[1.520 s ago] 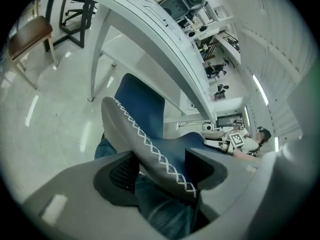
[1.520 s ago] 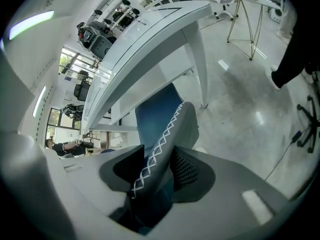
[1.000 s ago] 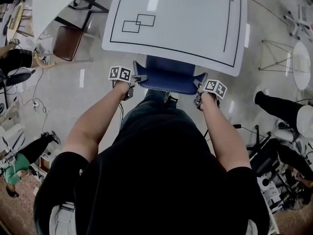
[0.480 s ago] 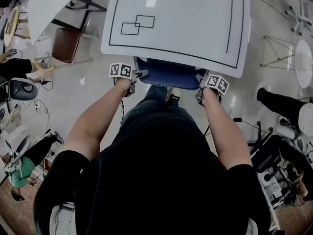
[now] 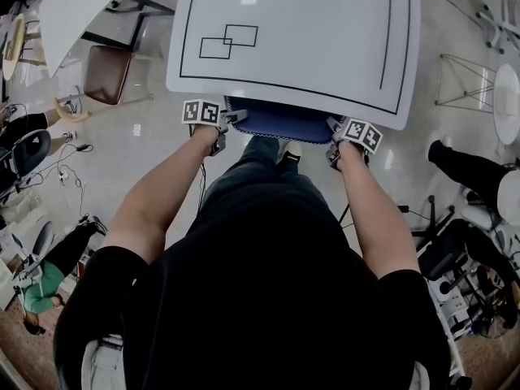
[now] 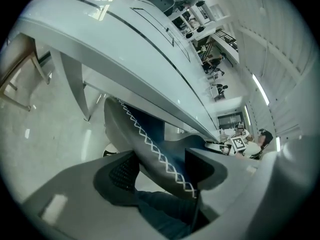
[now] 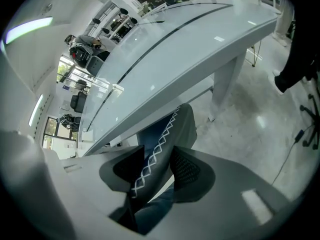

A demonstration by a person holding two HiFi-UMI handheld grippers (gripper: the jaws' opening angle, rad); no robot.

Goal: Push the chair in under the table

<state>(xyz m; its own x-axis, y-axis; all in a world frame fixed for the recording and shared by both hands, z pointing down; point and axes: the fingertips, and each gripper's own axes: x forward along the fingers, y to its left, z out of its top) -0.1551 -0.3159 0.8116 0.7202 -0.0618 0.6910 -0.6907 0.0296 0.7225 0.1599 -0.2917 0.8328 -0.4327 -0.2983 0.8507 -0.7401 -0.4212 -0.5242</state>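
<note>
L claw (image 6: 161, 165): pinching the chair (image 5: 280, 123) at the L top corner of its backrest. Both dark textured pads press on the padded edge w/ white zigzag stitching, which runs up & away btwn the jaws.
R claw (image 7: 152, 170): same grip on the backrest's R top corner, w/ the stitched edge clamped btwn its two pads.
Chair: blue. Backrest spans from one claw to the other, and the seat goes on ahead of both claws, under the table. From the head view only the backrest rim & a strip of blue show.
Table (image 5: 301, 63): white top w/ a black outline & two overlapping rectangles drawn on it. Its near edge sits just ahead of & above both claws, overhanging the chair. One leg shows ahead-R of R claw, another ahead-L of L claw.
L arm (image 5: 162, 193): bare, reaches fwd to L claw.
R arm (image 5: 370, 210): bare, reaches fwd to R claw, roughly parallel to the other.
Jeans (image 5: 252, 173): behind & below the claws, btwn them. Also seen under the jaws in both gripper views.
Floor (image 5: 154, 149): pale, glossy.
Brown chair (image 5: 107, 73): well off to L of L claw, beside a second white table (image 5: 81, 2).
Round white top (image 5: 501, 104): far R of R claw.
Bystander's dark leg (image 5: 467, 177): R of R claw, a bit behind it.
</note>
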